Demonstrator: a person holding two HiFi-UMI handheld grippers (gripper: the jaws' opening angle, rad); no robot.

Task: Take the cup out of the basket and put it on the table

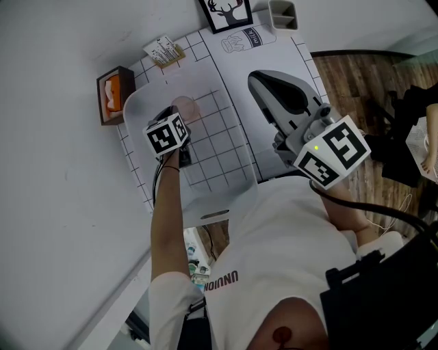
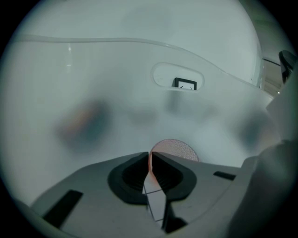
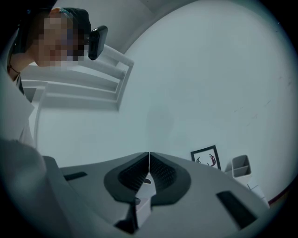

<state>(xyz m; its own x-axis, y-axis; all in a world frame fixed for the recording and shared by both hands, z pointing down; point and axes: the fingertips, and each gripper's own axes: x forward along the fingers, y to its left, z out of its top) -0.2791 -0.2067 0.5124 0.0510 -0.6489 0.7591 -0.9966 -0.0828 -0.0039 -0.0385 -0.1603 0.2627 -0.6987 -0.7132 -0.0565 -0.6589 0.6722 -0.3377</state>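
Observation:
A pale pink see-through cup (image 1: pixel 186 109) sits inside the frosted white basket (image 1: pixel 241 174) on the checked table cloth. My left gripper (image 1: pixel 181 124) reaches down into the basket and is shut on the cup's rim. In the left gripper view the thin pink wall of the cup (image 2: pixel 175 148) is pinched between the two dark pads of the left gripper (image 2: pixel 151 163), with the basket's wall and handle slot (image 2: pixel 178 79) behind. My right gripper (image 1: pixel 256 79) hovers above the table right of the basket, shut and holding nothing. The right gripper (image 3: pixel 149 162) points at a bare wall.
A brown tissue box (image 1: pixel 113 94) stands left of the basket. At the table's far edge stand a card holder (image 1: pixel 164 49), a deer picture frame (image 1: pixel 226 14) and a grey pen holder (image 1: pixel 282 15). Wooden floor (image 1: pixel 356 89) lies to the right.

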